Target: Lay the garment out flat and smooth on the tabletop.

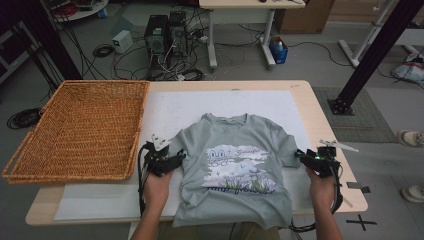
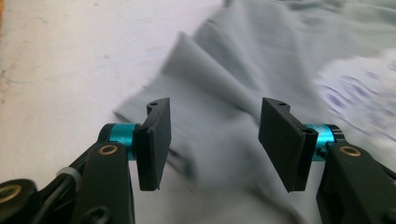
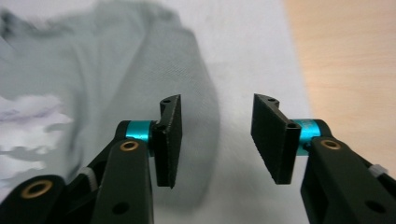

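Now both tongs, left tongs (image 1: pixel 176 156) and right tongs (image 1: pixel 301 155), hang spread and empty beside the T-shirt (image 1: pixel 235 165) sleeves; folding likely needs each sleeve pinched next.

A grey-green T-shirt (image 1: pixel 232 165) carries a white chest print with purple flowers and green leaves. To the T-shirt's left sits a golden-brown woven basket (image 1: pixel 80 130). Under the T-shirt lies a white sheet (image 1: pixel 190 107) over a pale wood table (image 1: pixel 320 112). The grippers are black with turquoise collars.

A wicker basket (image 1: pixel 75 131) rests on the table's (image 1: pixel 305 100) left end.
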Motion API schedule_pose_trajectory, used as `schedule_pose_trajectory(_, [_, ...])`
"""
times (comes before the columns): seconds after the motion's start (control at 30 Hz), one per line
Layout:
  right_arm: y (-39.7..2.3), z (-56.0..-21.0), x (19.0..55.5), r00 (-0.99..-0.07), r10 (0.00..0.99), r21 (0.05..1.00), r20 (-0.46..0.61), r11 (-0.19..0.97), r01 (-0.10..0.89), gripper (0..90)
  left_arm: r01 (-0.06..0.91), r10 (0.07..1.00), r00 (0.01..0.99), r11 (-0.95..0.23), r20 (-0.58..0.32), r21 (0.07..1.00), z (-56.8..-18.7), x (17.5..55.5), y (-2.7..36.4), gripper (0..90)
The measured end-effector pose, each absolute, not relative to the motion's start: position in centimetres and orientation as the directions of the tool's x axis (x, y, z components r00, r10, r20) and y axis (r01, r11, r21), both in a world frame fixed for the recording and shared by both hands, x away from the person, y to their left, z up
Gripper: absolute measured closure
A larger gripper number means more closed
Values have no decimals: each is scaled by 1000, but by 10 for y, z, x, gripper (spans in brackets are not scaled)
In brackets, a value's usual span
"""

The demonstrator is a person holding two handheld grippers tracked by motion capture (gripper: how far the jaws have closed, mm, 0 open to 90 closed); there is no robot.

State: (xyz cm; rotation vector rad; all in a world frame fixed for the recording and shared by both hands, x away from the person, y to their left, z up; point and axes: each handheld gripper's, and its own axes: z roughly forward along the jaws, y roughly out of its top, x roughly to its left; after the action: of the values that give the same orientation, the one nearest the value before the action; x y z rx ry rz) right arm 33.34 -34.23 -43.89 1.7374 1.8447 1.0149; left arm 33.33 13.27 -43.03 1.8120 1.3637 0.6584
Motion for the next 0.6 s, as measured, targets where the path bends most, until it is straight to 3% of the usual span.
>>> schedule_pose_trajectory(0.1, [-321, -446, 339, -238, 970, 720, 54, 127, 682, 765, 588, 960, 277, -136, -41, 797, -439, 344, 135, 442])
schedule_pose_trajectory(0.13, [-317, -447, 335, -245, 970, 729, -3, 169, 663, 882, 597, 962, 272, -137, -39, 791, -441, 345, 135, 442])
schedule_pose_trajectory(0.17, [-318, -446, 333, -251, 968, 729, 1, 171, 662, 898, 597, 962, 272, -137, -39, 791, -441, 345, 135, 442])
schedule_pose_trajectory(0.37, [-344, -431, 284, -117, 987, 756, -109, 159, 635, 896, 580, 956, 293, -166, -14, 798, -442, 346, 132, 442])
schedule_pose_trajectory(0.43, [-344, -431, 278, -189, 981, 741, -32, 151, 654, 807, 590, 959, 283, -160, -17, 791, -444, 348, 133, 442])
schedule_pose_trajectory(0.5, [-351, -427, 271, -217, 972, 797, 91, 60, 601, 719, 601, 962, 274, -159, -16, 783, -446, 350, 134, 440])
schedule_pose_trajectory(0.53, [-361, -422, 269, -168, 974, 820, 152, -29, 572, 697, 603, 962, 271, -161, -11, 781, -446, 350, 134, 440])
schedule_pose_trajectory(0.6, [-376, -418, 274, -94, 982, 828, 167, -88, 553, 683, 620, 963, 270, -169, -6, 766, -448, 352, 135, 443])
